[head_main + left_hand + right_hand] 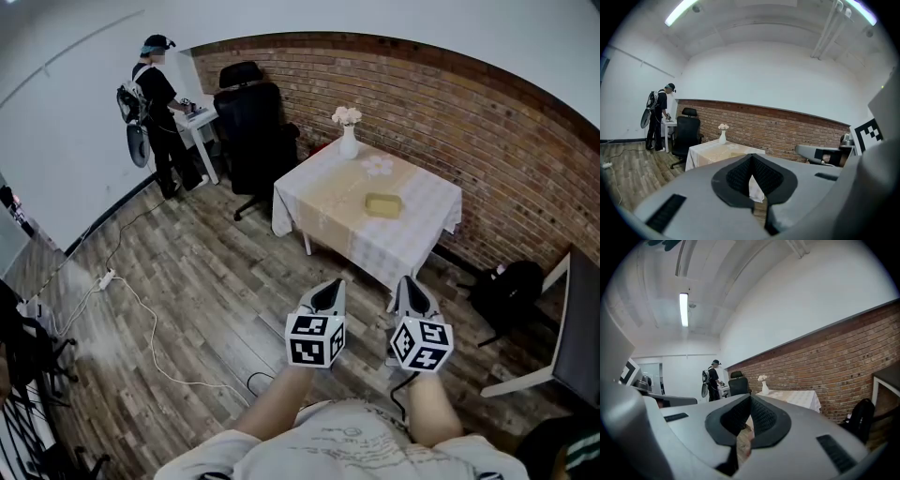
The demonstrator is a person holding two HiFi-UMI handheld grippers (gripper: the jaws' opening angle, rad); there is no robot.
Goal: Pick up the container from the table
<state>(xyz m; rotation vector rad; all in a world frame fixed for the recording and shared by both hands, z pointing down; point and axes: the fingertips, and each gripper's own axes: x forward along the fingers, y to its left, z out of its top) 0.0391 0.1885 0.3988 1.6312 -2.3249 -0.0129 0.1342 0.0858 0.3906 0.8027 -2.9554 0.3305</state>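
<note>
A shallow yellow container (383, 204) lies on the table (412, 239), which is covered with a pale checked cloth and stands in front of the brick wall. A white vase of flowers (348, 141) stands at the table's far corner, with a small white doily (379, 165) beside it. My left gripper (330, 286) and right gripper (406, 281) hang over the wooden floor, well short of the table, both shut with nothing in them. From the left gripper (751, 157) the table (710, 152) and vase (722, 137) show ahead. The right gripper (750, 398) faces the table (794, 397) too.
A black office chair (251, 131) stands left of the table. A person (157, 94) stands at a small white desk in the far corner. A black bag (506, 286) lies by the wall on the right. A cable and power strip (106, 278) cross the floor on the left.
</note>
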